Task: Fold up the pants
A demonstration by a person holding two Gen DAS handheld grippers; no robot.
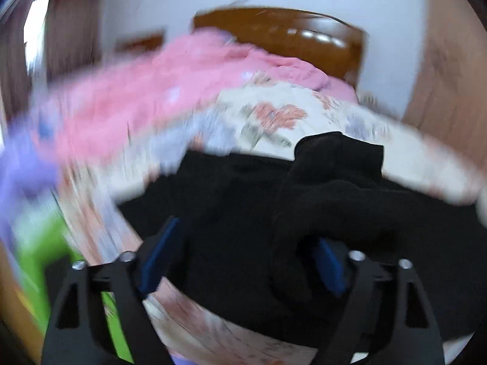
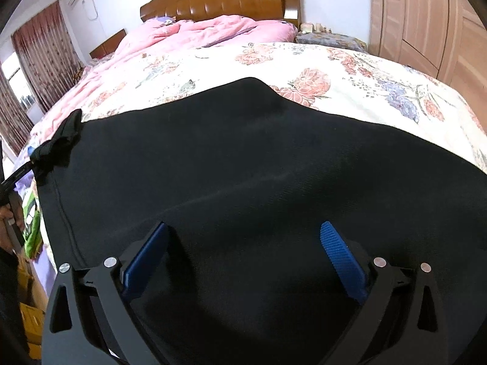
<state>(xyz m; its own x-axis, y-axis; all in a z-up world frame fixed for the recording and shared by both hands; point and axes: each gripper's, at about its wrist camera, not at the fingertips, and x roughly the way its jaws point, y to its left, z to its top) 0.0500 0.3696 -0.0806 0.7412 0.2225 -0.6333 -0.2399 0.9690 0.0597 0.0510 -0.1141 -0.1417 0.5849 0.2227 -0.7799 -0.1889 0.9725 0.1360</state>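
the black pants lie spread on the floral bed. both the left gripper and right gripper hang spread above them, pinching nothing. best to pinch the bunched end squarely and draw it over evenly.

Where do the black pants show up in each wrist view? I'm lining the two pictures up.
Left wrist view: black pants fill the lower middle and right, a bunched fold rising at centre right, blurred.
Right wrist view: black pants spread flat across the middle and lower picture, a bunched corner at the left edge.
Shared landmark: the wooden headboard at the top, behind the pink quilt.
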